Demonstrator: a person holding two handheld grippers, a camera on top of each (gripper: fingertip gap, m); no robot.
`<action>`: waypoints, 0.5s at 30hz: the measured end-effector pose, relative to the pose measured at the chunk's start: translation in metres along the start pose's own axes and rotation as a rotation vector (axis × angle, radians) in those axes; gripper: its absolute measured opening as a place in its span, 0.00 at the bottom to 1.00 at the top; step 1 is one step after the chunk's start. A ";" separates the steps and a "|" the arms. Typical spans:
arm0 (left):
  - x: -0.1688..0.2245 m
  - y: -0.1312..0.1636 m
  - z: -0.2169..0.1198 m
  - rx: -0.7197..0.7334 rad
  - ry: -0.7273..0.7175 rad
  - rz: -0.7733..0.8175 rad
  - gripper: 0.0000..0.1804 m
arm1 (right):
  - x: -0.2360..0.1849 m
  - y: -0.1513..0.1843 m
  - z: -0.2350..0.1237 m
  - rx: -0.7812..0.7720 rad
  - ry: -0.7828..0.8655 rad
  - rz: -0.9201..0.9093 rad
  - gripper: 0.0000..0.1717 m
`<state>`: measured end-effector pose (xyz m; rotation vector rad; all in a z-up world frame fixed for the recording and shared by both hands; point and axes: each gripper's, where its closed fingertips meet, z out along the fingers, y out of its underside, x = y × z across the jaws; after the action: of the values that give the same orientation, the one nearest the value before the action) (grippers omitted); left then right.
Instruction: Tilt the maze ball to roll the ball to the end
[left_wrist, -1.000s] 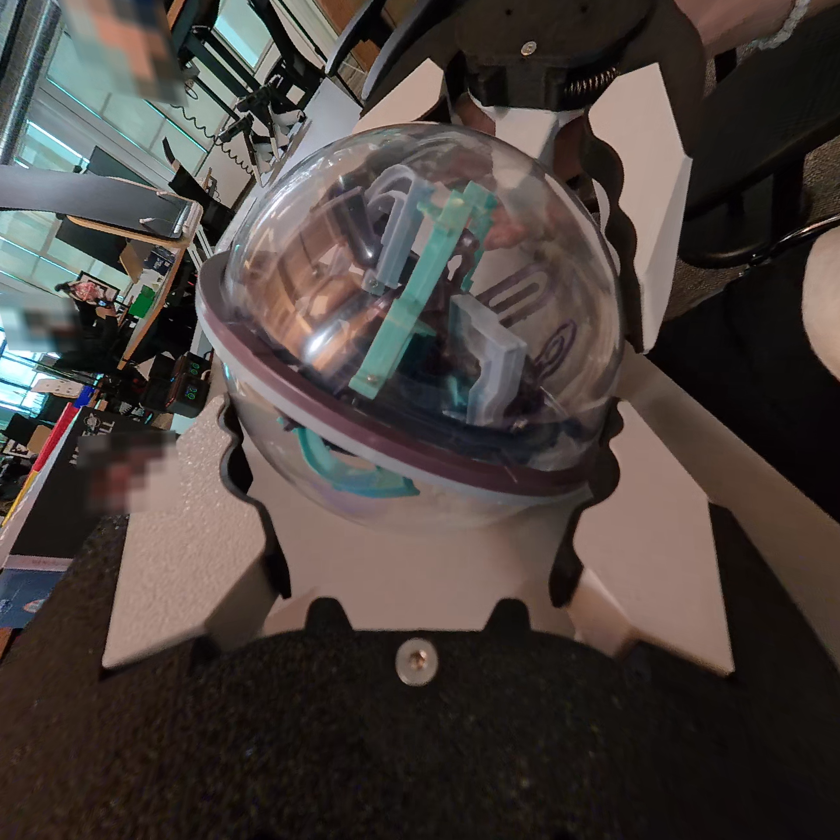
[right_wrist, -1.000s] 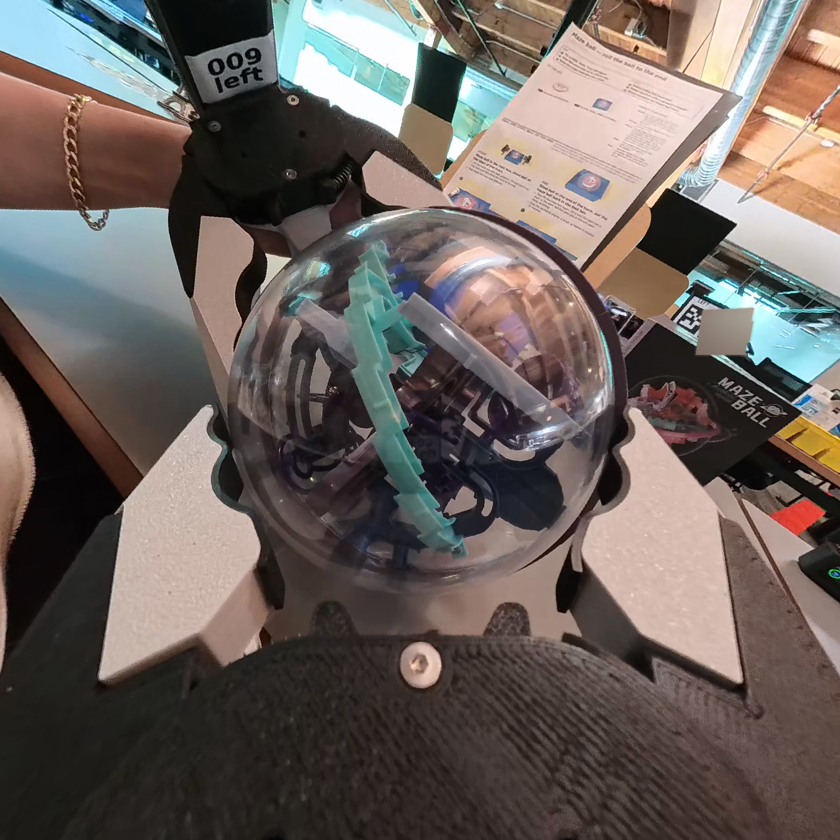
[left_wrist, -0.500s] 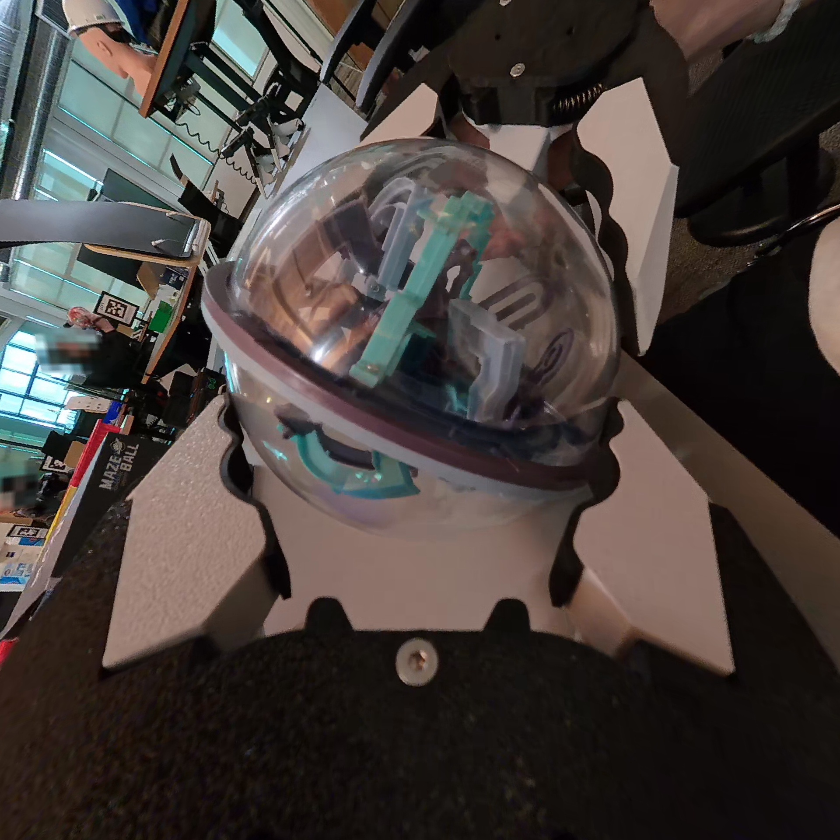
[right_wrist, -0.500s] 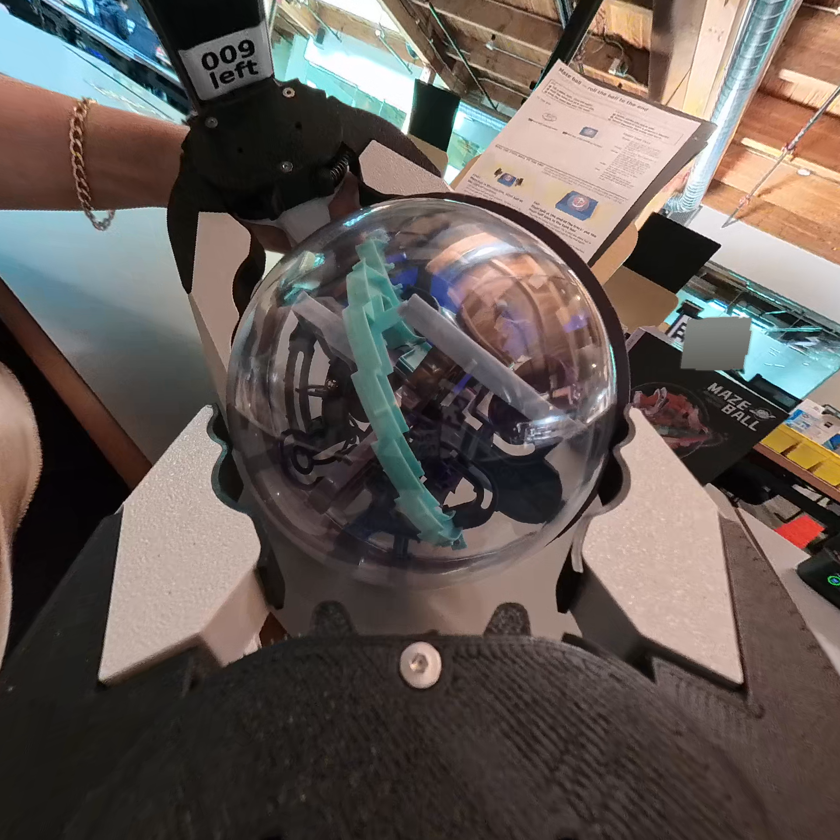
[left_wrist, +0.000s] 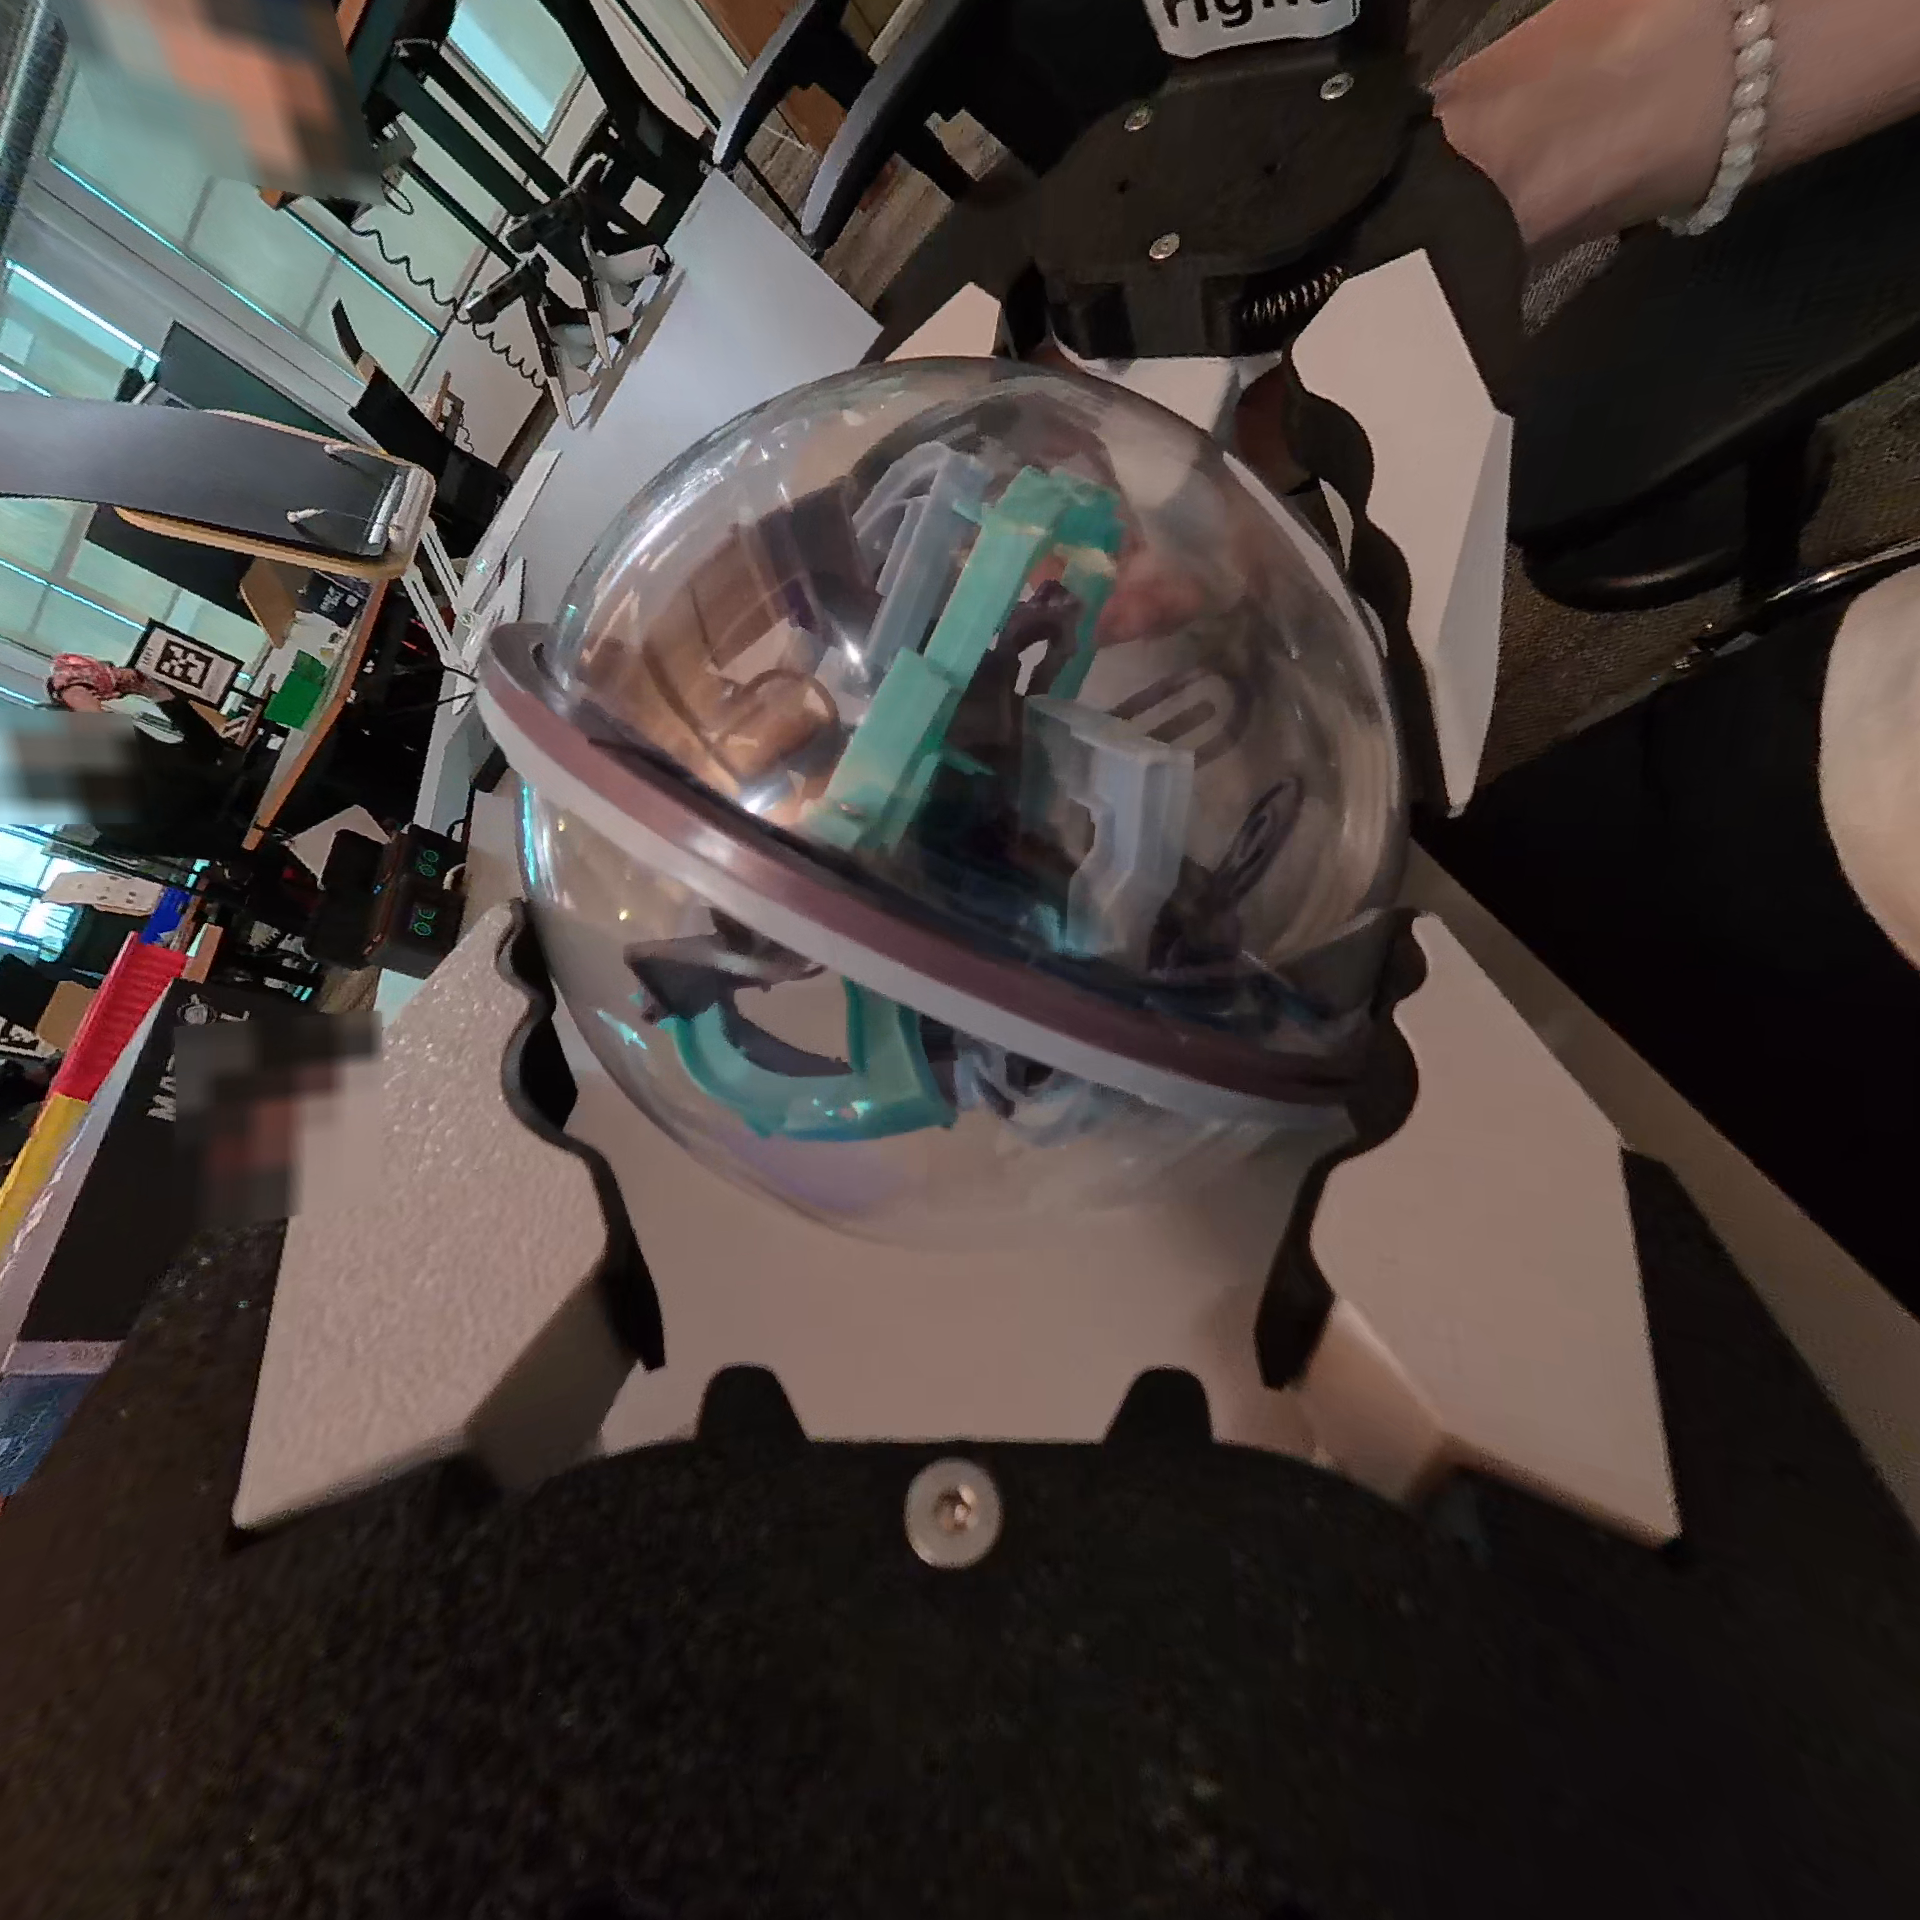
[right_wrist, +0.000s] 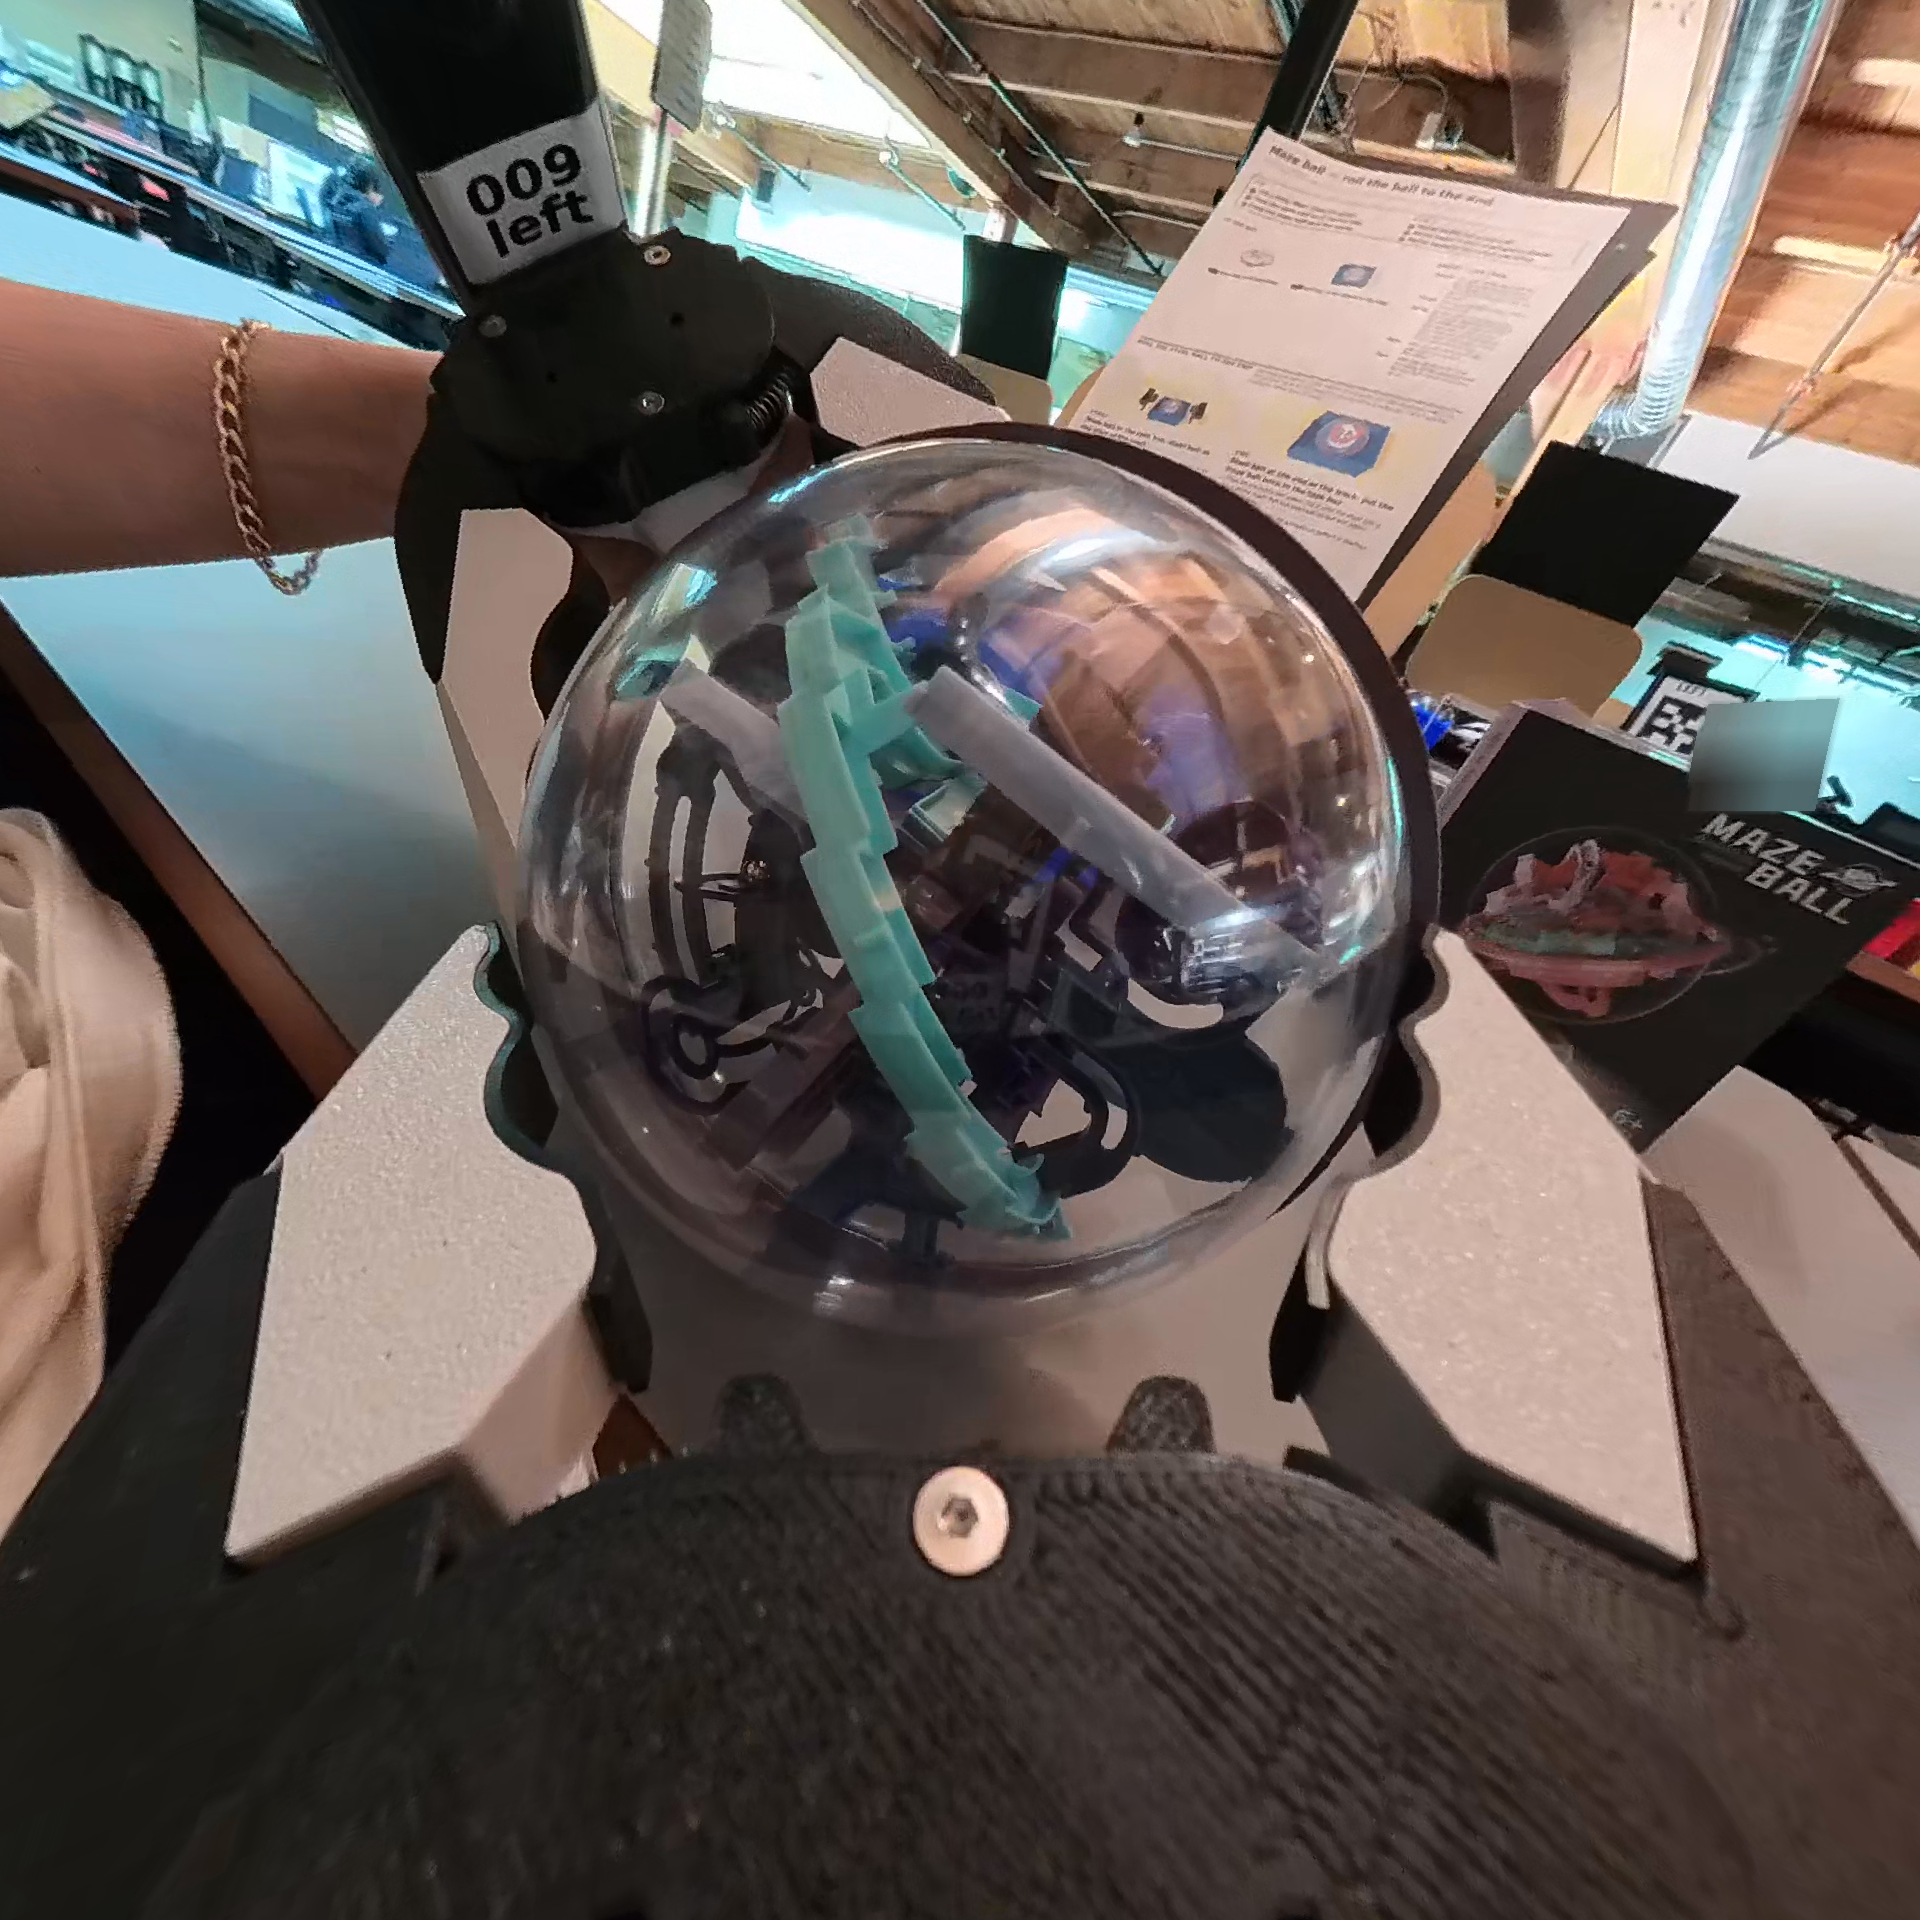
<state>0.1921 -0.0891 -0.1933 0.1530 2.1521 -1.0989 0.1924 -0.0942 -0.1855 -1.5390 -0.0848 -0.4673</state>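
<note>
Maze ball (left_wrist: 966, 810) clamped from opposite sides by left gripper (left_wrist: 961, 935) and right gripper (right_wrist: 961, 966), held off the table, equator band tilted 10-to-4 in the left wrist view, tiny steel ball (right_wrist: 755, 871) at 9 o'clock of centre.

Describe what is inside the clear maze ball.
Inside the maze ball: a teal notched track, a grey bar, dark purple tracks and a small steel ball. The track's end is hidden.

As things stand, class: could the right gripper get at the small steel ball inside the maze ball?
Probably not. The right gripper grips the maze ball from outside; its sealed clear shell encloses the steel ball.
</note>
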 end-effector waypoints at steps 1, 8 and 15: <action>0.000 -0.001 0.001 -0.002 0.000 0.000 0.82 | 0.000 0.000 -0.001 0.001 -0.004 0.005 0.91; -0.001 -0.001 0.002 -0.037 -0.009 -0.022 0.83 | 0.002 0.004 -0.001 -0.056 -0.036 0.026 0.91; -0.002 0.000 0.003 -0.075 -0.003 -0.017 0.83 | 0.003 0.009 -0.002 -0.160 -0.030 0.028 0.91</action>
<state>0.1950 -0.0910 -0.1934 0.0989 2.1923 -1.0254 0.1976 -0.0975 -0.1928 -1.7024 -0.0498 -0.4377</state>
